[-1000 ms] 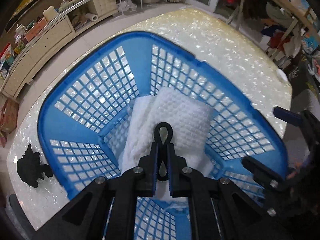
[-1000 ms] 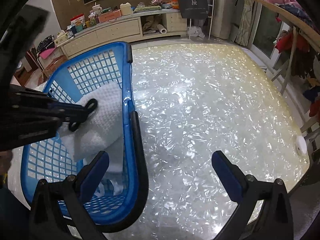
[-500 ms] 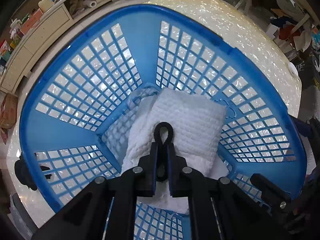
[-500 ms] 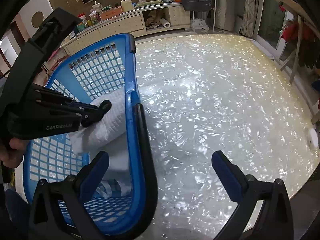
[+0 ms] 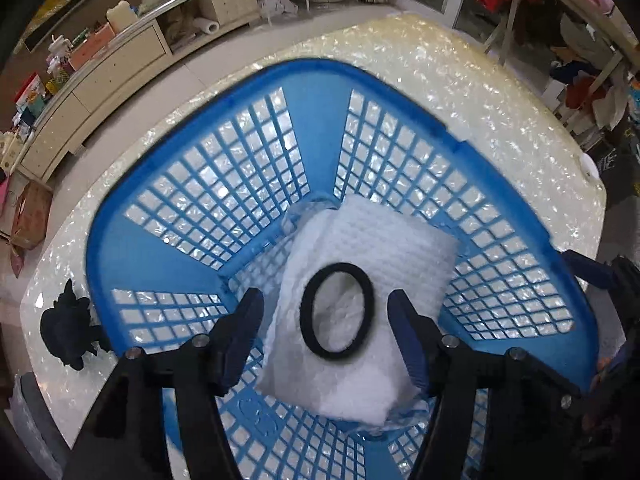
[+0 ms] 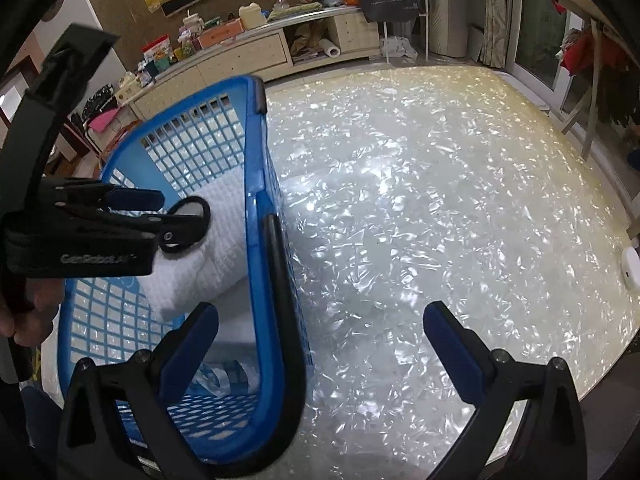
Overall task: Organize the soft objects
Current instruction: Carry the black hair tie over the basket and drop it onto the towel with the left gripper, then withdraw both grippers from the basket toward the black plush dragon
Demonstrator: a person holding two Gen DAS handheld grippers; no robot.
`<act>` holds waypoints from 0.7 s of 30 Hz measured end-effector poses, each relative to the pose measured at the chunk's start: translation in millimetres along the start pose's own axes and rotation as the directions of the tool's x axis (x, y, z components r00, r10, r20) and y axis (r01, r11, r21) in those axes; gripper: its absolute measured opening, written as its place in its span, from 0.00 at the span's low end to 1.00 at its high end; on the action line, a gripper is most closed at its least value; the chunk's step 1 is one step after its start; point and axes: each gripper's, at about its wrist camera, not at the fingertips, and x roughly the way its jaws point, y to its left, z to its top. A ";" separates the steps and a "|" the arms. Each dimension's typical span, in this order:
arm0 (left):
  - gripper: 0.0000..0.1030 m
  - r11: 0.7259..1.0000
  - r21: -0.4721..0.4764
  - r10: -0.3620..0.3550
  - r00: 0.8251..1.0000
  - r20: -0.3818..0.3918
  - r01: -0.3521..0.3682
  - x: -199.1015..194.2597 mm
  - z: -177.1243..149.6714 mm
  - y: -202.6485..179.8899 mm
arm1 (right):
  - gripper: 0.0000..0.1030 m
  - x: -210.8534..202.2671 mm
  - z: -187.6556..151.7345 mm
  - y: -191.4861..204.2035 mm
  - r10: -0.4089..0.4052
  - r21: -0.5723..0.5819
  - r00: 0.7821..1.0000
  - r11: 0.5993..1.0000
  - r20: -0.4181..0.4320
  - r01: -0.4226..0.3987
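Over the blue basket (image 5: 132, 264), I have just let go: my left gripper (image 5: 326, 312), which half a second ago was pinched shut on the black hair tie (image 5: 337, 311), now stands with its jaws spread wide and holding nothing. The hair tie has sprung back from a squeezed figure-eight into an open oval and shows between the two fingers, over the folded white towel (image 5: 372, 248). From the left wrist view alone I cannot tell whether the tie is already resting on the towel or still dropping; in the right wrist view it (image 6: 188, 222) sits right at the fingertips, against the towel (image 6: 218, 256).

The towel lies inside the basket, towards its far right corner, propped against the mesh wall. The basket itself stands at the left side of the pearly white table (image 6: 440, 200), near that edge.

My right gripper (image 6: 320, 340) hangs beside the basket's right rim with its jaws wide apart, empty, over bare tabletop.

I judge this item delivered. A black, ragged-edged object (image 5: 70, 332) sits on the table just outside the basket's left wall; it may be next, though I cannot tell what it is.
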 end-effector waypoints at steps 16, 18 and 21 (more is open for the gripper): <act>0.83 1.000 -0.018 -0.009 0.986 0.167 0.013 -97.5 -56.9 18.2 | 1.00 -58.6 -6.4 36.1 -0.045 -0.045 0.997 0.998 0.063 0.048; 0.83 1.000 -0.018 0.000 0.982 0.187 0.003 -110.9 -67.3 20.3 | 1.00 -62.3 -6.8 45.0 -0.044 -0.060 0.997 0.997 0.068 0.048; 0.90 1.000 -0.029 0.006 0.976 0.220 0.001 -127.2 -79.6 28.8 | 1.00 -65.0 -7.0 61.0 -0.040 -0.091 0.997 0.995 0.073 0.047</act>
